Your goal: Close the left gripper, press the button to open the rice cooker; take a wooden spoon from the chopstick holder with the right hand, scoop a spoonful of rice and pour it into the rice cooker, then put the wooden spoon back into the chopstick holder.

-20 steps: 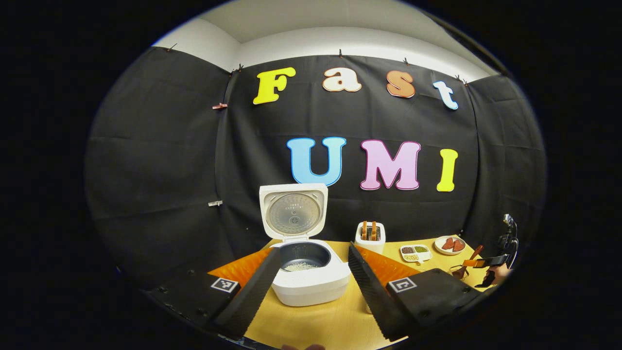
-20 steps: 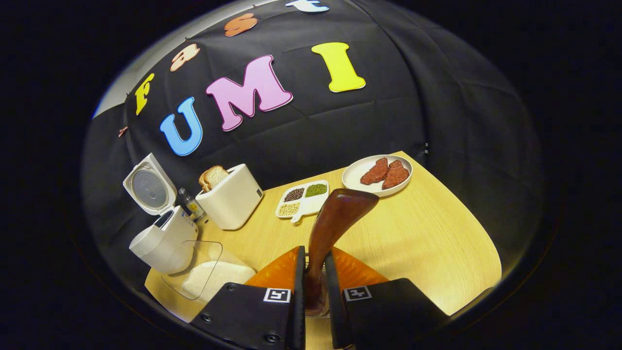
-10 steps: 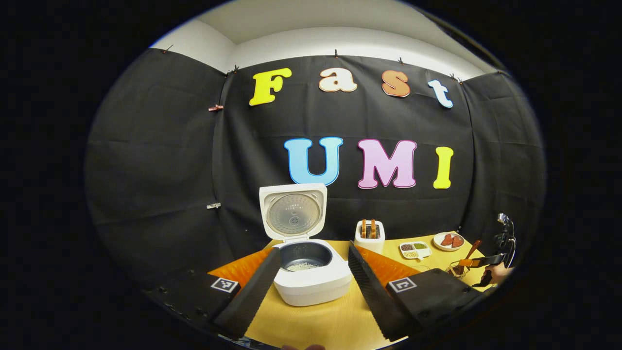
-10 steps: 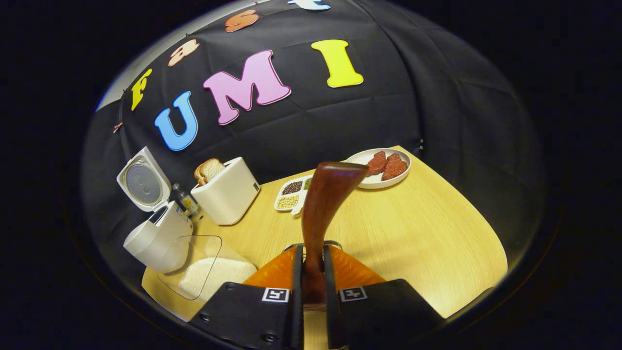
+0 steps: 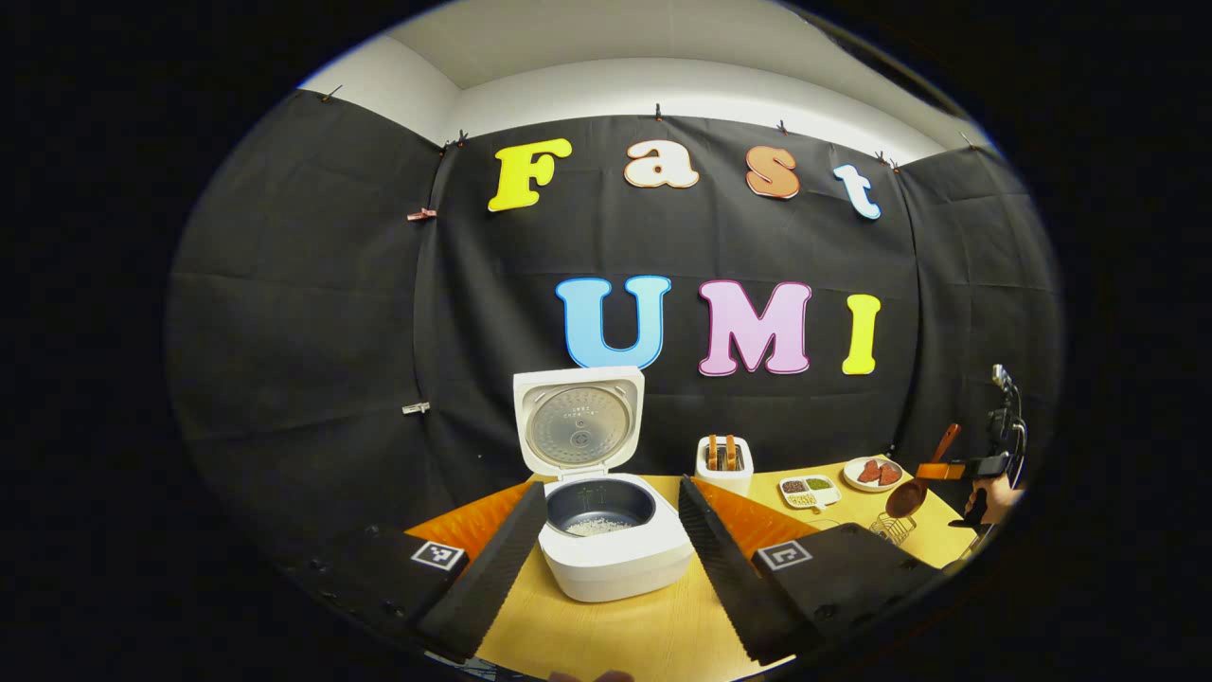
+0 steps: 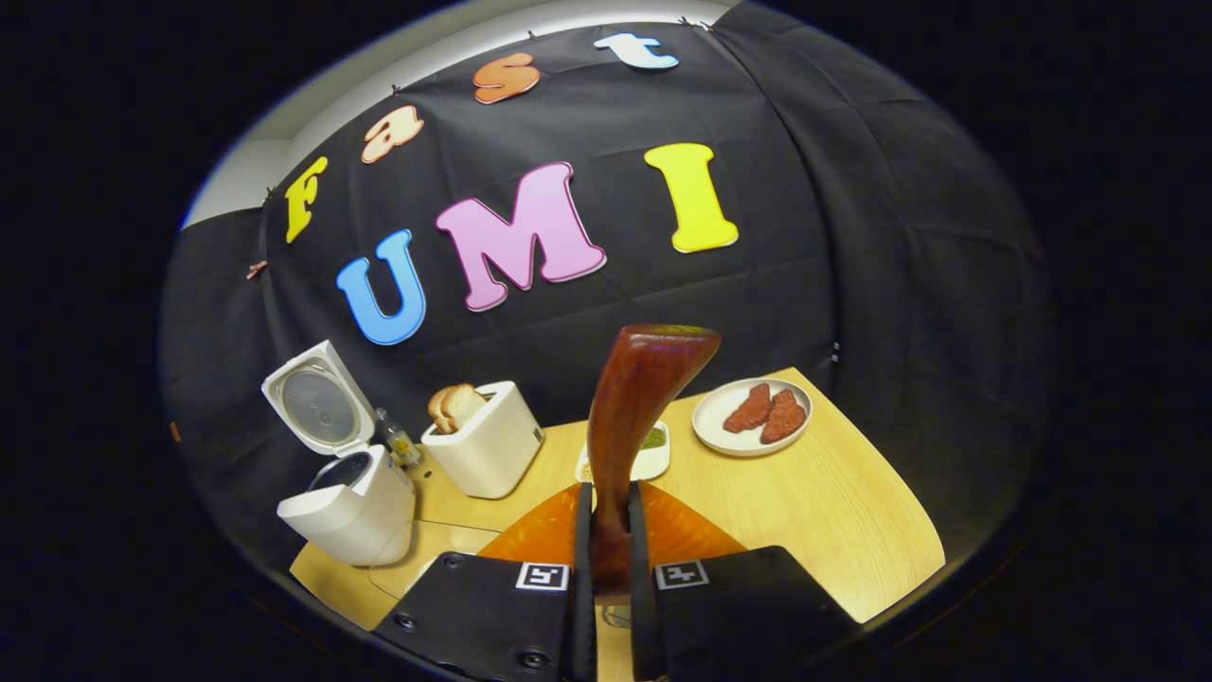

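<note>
The white rice cooker (image 5: 615,559) stands open with its lid (image 5: 579,421) upright and a little rice (image 5: 597,524) in the dark pot. My left gripper (image 5: 611,486) is open just in front of it, one finger on each side and nothing between them. My right gripper (image 6: 608,493) is shut on the brown wooden spoon (image 6: 634,417), which rises from between the fingers. In the left gripper view the right gripper (image 5: 947,469) holds the spoon (image 5: 911,493) above the wire chopstick holder (image 5: 890,528) at the table's right end.
A white toaster (image 6: 483,450) with bread stands right of the cooker (image 6: 350,502), a small bottle (image 6: 393,440) between them. A divided dish (image 6: 655,455) of grains and a plate (image 6: 748,417) with meat slices lie farther right. A clear rice container (image 6: 426,554) sits near the cooker.
The right gripper has risen with the spoon, so the spoon's lower end is now above the holder. The left gripper has barely moved and stays open.
</note>
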Demonstrator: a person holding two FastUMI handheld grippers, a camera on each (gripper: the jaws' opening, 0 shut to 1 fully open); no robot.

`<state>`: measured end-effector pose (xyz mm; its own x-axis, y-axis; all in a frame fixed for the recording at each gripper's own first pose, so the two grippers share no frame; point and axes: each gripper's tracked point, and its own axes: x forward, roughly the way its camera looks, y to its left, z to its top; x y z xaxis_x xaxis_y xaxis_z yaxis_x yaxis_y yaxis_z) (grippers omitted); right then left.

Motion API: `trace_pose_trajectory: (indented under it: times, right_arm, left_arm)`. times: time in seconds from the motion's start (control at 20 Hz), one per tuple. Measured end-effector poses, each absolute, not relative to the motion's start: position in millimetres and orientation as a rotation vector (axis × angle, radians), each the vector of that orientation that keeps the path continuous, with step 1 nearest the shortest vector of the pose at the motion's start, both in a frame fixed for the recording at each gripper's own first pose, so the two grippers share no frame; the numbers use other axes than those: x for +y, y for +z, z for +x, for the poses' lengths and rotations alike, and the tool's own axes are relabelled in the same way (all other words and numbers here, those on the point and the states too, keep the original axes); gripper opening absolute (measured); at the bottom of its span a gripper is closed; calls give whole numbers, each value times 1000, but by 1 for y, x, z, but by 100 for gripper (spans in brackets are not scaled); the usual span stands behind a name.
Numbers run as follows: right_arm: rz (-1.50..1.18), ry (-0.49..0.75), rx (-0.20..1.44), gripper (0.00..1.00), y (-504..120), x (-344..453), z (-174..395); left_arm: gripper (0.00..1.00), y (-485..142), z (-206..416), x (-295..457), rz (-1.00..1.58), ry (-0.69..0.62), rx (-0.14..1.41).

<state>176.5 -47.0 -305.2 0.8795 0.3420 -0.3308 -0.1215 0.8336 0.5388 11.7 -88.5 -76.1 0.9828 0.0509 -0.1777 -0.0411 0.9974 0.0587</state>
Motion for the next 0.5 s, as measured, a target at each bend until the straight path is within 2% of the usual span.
trace_pose_trajectory:
  times: [0.3, 0.5]
  right_arm:
    - [426, 368, 402, 18, -261, 41, 164]
    - [183, 410, 434, 18, -285, 101, 159]
  left_arm:
    - [97, -69, 11, -71, 55, 1, 160]
    - [96, -71, 10, -59, 56, -24, 163]
